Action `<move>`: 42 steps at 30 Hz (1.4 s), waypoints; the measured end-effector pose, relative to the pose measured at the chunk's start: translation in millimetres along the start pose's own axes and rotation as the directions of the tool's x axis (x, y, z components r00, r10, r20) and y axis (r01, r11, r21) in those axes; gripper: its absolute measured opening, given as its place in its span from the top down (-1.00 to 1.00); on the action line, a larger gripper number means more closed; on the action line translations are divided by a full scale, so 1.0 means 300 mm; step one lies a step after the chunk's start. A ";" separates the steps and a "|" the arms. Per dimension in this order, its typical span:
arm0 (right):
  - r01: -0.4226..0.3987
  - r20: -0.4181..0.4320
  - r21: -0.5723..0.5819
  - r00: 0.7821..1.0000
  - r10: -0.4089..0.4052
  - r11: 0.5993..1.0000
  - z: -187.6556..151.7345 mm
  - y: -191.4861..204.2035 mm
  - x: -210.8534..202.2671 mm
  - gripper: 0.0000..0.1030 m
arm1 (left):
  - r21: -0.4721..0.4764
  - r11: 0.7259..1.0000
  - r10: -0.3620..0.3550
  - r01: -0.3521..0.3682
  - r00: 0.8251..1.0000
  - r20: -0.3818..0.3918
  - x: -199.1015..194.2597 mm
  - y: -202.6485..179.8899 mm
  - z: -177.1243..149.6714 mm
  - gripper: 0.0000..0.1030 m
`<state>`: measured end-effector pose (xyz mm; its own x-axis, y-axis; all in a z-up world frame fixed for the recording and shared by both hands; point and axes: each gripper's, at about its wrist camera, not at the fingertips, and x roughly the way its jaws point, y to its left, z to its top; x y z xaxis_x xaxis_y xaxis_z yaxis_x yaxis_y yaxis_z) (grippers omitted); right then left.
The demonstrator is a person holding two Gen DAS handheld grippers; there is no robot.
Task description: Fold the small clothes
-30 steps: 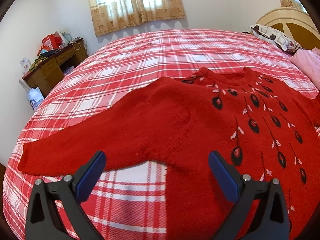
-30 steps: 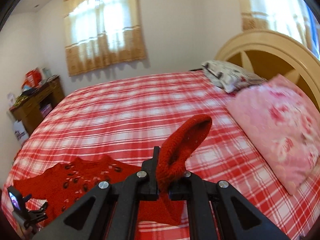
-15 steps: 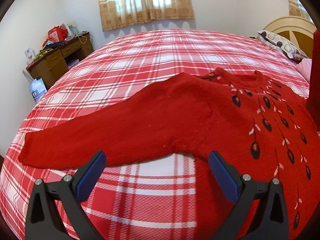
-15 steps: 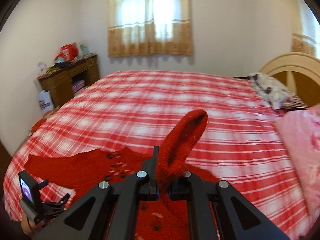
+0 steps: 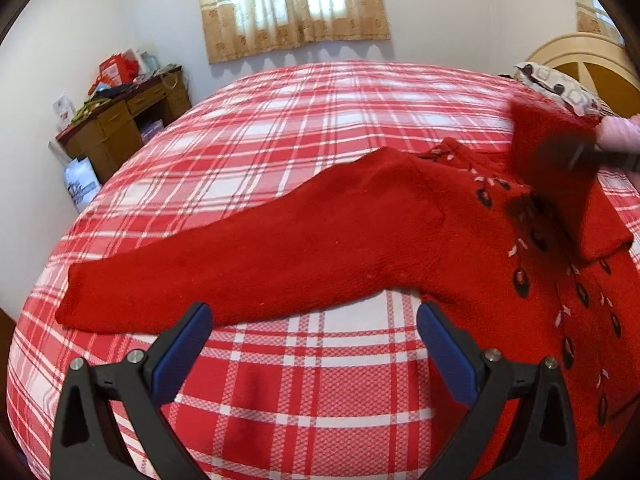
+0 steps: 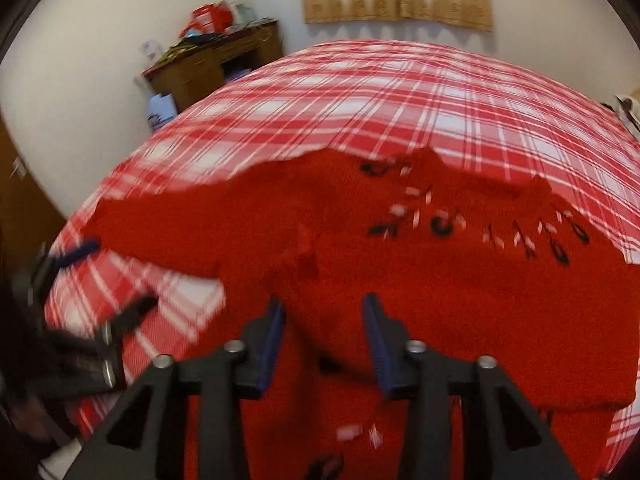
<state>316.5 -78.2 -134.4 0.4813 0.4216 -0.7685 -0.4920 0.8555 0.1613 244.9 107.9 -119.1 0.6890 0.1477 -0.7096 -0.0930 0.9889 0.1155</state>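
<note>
On the plaid bed (image 5: 320,128) a red sweater (image 5: 460,240) lies flat, one sleeve (image 5: 580,200) folded over its chest. Left tool (image 5: 314,354) hovers wide and empty; right tool (image 6: 324,340) (blurred) is opening above the knit, gripping nothing.

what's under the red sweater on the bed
The red sweater lies on the red-and-white plaid bedspread, which shows all around it. One sleeve is folded across its chest. Anything directly beneath the sweater is covered.
</note>
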 end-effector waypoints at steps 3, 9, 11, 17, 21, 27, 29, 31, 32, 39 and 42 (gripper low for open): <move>0.038 0.013 0.054 0.999 -0.039 0.998 -0.077 -0.092 -0.096 -0.01 | 0.022 0.999 0.023 -0.023 1.000 0.012 -0.012 0.001 0.010 -1.00; 0.150 0.007 0.138 0.988 -0.153 0.979 -0.223 -0.228 -0.224 -0.17 | 0.025 0.997 -0.069 0.070 0.997 -0.030 0.023 -0.028 0.042 -0.65; 0.157 -0.005 0.152 0.987 -0.158 0.976 -0.257 -0.247 -0.232 -0.17 | 0.016 0.995 -0.101 0.101 0.994 -0.044 0.038 -0.055 0.054 -0.64; 0.159 -0.010 0.121 0.987 -0.159 0.980 -0.388 -0.199 -0.214 -0.17 | -0.011 0.977 -0.213 0.212 0.974 -0.078 0.074 -0.172 0.093 -0.46; 0.198 0.031 0.055 0.979 -0.200 0.979 -0.437 -0.152 -0.228 -0.18 | -0.001 0.972 -0.234 0.235 0.965 -0.117 0.142 -0.248 0.103 0.01; 0.204 0.060 0.021 0.977 -0.204 0.979 -0.458 -0.131 -0.225 -0.27 | 0.024 0.966 -0.251 0.256 0.961 -0.119 0.189 -0.286 0.103 0.87; 0.198 0.062 0.029 0.978 -0.200 0.980 -0.458 -0.137 -0.224 -0.28 | 0.014 0.963 -0.268 0.270 0.960 -0.083 0.151 -0.265 0.116 0.87; 0.198 0.064 0.032 0.978 -0.200 0.980 -0.462 -0.135 -0.227 -0.28 | 0.035 0.966 -0.253 0.254 0.967 -0.035 0.106 -0.241 0.136 0.87; 0.197 0.064 0.034 0.978 -0.199 0.980 -0.463 -0.133 -0.228 -0.28 | 0.031 0.969 -0.245 0.246 0.969 -0.026 0.097 -0.230 0.141 0.87; 0.151 0.013 0.044 0.988 -0.152 0.987 -0.407 -0.155 -0.257 -0.31 | 0.018 0.982 -0.189 0.190 0.982 -0.007 0.106 -0.144 0.145 0.87; 0.172 0.050 0.103 0.983 -0.178 0.980 -0.332 -0.209 -0.314 -0.31 | 0.013 0.984 -0.178 0.180 0.982 -0.066 0.166 -0.146 0.105 0.87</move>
<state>229.7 -201.4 -133.8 0.5966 0.2771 -0.7532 -0.3248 0.9416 0.0892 306.0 71.6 -137.6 0.6452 -0.0304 -0.7634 0.0412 0.9991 -0.0050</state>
